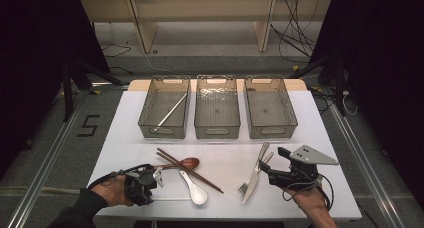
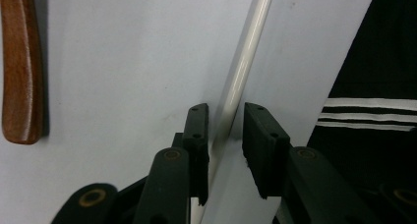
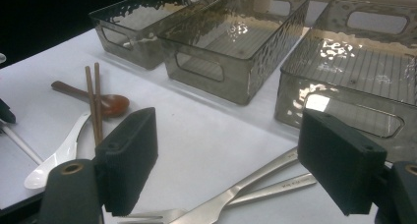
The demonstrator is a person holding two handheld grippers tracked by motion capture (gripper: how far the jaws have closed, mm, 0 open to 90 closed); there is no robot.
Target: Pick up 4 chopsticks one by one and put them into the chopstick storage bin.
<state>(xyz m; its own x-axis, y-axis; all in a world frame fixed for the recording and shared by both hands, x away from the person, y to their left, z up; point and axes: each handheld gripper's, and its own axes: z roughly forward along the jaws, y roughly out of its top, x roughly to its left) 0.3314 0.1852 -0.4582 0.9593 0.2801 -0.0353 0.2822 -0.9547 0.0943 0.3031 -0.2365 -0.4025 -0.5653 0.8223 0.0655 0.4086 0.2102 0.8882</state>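
Observation:
A thin white chopstick (image 1: 172,199) lies along the table's front edge. My left gripper (image 1: 152,192) sits low over its left end. In the left gripper view the chopstick (image 2: 246,52) runs up between the two black jaws of the left gripper (image 2: 226,108); the pads flank it closely, with a slim gap on each side. My right gripper (image 1: 272,159) stands open beside a fork (image 1: 247,184) and a knife (image 1: 258,169). In its own view the right gripper (image 3: 228,130) spreads wide above the fork (image 3: 152,215), gripping nothing.
Three clear bins stand in a row at the back: the left bin (image 1: 164,133) holds a matching chopstick (image 1: 171,110); the middle bin (image 1: 217,133) and right bin (image 1: 272,133) are bare. Brown chopsticks (image 1: 190,172), a wooden spoon (image 1: 189,163) and a white spoon (image 1: 196,192) lie mid-table.

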